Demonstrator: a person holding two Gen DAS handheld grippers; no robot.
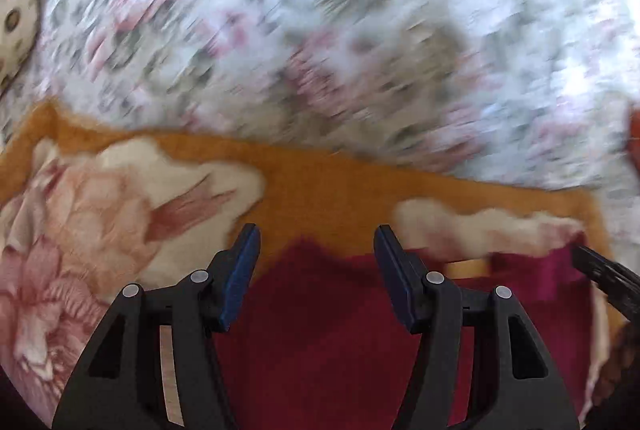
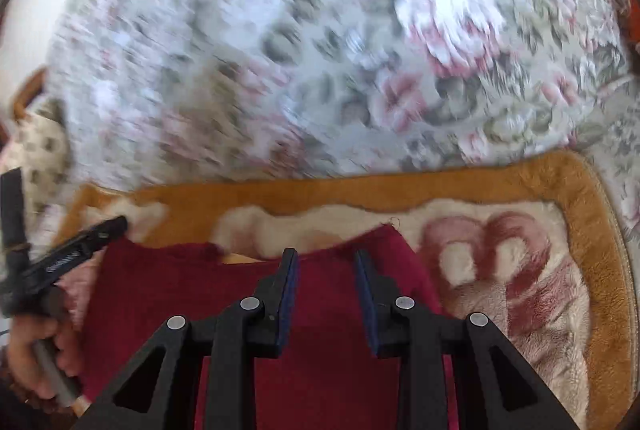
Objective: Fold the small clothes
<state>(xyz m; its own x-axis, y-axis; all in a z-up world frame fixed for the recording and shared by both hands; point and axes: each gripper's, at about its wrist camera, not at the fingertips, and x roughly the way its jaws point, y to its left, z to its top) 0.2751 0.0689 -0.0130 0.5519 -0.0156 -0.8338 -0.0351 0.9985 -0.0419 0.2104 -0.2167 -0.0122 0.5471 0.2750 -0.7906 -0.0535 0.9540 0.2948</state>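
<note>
A dark red garment (image 1: 340,322) lies flat on an orange-edged floral blanket (image 1: 320,181). It also shows in the right wrist view (image 2: 328,302), its top edge dipping at the middle. My left gripper (image 1: 316,238) is open and empty, fingers spread above the garment's top edge. My right gripper (image 2: 326,262) is open and empty over the garment's upper right part. The left gripper also shows at the left of the right wrist view (image 2: 80,246), over the garment's left corner. The right gripper's tip shows at the right of the left wrist view (image 1: 600,270).
The blanket (image 2: 520,181) lies on a pale floral bedspread (image 2: 320,49) that fills the far half of both views, blurred by motion. A spotted pillow (image 1: 16,13) sits at the far left. A person's hand (image 2: 36,354) holds the left gripper's handle.
</note>
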